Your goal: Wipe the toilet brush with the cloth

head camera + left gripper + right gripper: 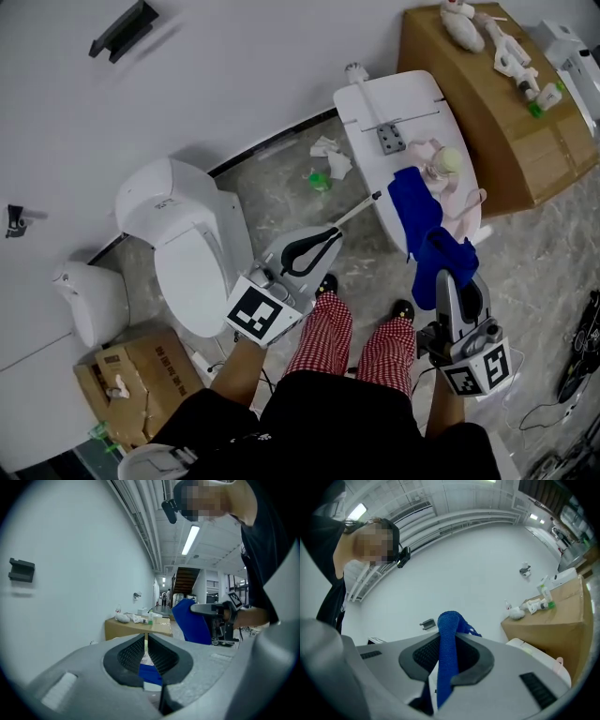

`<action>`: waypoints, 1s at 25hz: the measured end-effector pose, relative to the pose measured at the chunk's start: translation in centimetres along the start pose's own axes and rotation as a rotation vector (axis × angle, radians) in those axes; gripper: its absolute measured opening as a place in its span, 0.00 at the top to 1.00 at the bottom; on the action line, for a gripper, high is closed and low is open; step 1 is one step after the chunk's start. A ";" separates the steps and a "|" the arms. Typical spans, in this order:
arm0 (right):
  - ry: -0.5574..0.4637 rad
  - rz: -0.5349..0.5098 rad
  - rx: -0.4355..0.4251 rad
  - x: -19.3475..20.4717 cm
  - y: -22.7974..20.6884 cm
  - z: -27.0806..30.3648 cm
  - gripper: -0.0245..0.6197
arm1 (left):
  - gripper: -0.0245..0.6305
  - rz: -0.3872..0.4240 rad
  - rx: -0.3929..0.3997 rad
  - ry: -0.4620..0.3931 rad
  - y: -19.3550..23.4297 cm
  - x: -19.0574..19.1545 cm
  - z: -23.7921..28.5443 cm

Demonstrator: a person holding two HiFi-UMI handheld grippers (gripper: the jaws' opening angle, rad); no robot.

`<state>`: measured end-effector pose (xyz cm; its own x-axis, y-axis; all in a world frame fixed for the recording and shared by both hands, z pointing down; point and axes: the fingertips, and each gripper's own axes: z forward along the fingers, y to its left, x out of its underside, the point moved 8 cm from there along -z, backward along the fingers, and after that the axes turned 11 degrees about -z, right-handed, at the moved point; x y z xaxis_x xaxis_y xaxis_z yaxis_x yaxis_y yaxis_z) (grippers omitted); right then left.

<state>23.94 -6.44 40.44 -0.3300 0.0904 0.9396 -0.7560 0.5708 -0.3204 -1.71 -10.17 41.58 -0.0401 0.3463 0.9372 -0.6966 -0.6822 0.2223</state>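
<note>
My left gripper (330,230) is shut on the thin white handle of the toilet brush (356,211). The handle slants up to the right, and its dark tip reaches the edge of the white table (375,94). In the left gripper view the jaws (146,641) stand closed around that thin rod. My right gripper (453,278) is shut on a blue cloth (439,253), which rises in a bunch from between its jaws (447,644). More of the blue cloth (410,202) lies draped over the table's near edge, close to the handle's tip. The brush's bristle end I cannot make out.
A white toilet (187,253) and a white bin (94,300) stand at left, with an open cardboard box (141,375) below them. A doll (448,169) lies on the white table. A brown box-table (487,112) bears toys. Crumpled tissue (328,159) litters the floor.
</note>
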 end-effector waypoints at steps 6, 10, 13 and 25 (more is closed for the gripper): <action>0.033 -0.041 0.000 1.8 -0.4 0.2 0.86 | 0.95 0.031 0.030 0.025 0.2 1.4 1.4; 0.053 -0.040 0.004 2.9 -0.8 0.5 0.86 | 0.95 -0.006 0.027 0.008 1.2 2.4 2.2; 0.069 -0.030 0.010 4.0 -1.1 0.6 0.86 | 0.95 -0.023 0.027 0.011 1.7 3.4 2.6; 0.116 0.001 0.037 7.6 -2.5 0.8 0.86 | 0.95 -0.039 0.018 0.055 4.1 7.8 4.9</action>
<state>22.89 -7.85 48.30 -0.2646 0.1861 0.9462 -0.7769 0.5401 -0.3235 -1.35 -13.42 51.08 -0.0525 0.4074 0.9117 -0.6853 -0.6788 0.2639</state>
